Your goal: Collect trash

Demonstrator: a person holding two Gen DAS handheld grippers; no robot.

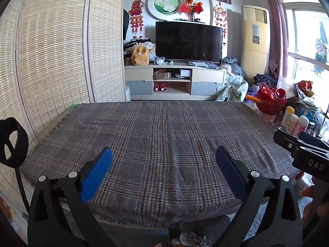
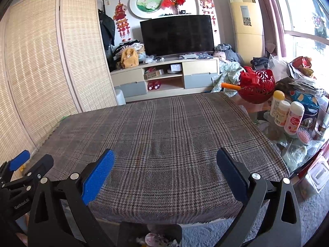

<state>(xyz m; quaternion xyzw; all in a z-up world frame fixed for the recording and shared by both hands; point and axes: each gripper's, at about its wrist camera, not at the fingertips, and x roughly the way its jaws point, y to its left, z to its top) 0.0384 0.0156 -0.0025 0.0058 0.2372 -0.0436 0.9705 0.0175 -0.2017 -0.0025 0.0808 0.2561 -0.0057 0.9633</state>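
hovering over bare plaid cloth [image 1: 164, 135] — no trash lay on it.
left gripper [image 1: 164, 173] and right gripper [image 2: 165, 175] both spread, empty; crumpled scraps [image 1: 191, 239] sat below, nearer the left — identity unclear.

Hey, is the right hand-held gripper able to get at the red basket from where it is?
Probably yes: the right hand-held gripper is open, and only bare plaid cloth lies between it and the red basket.
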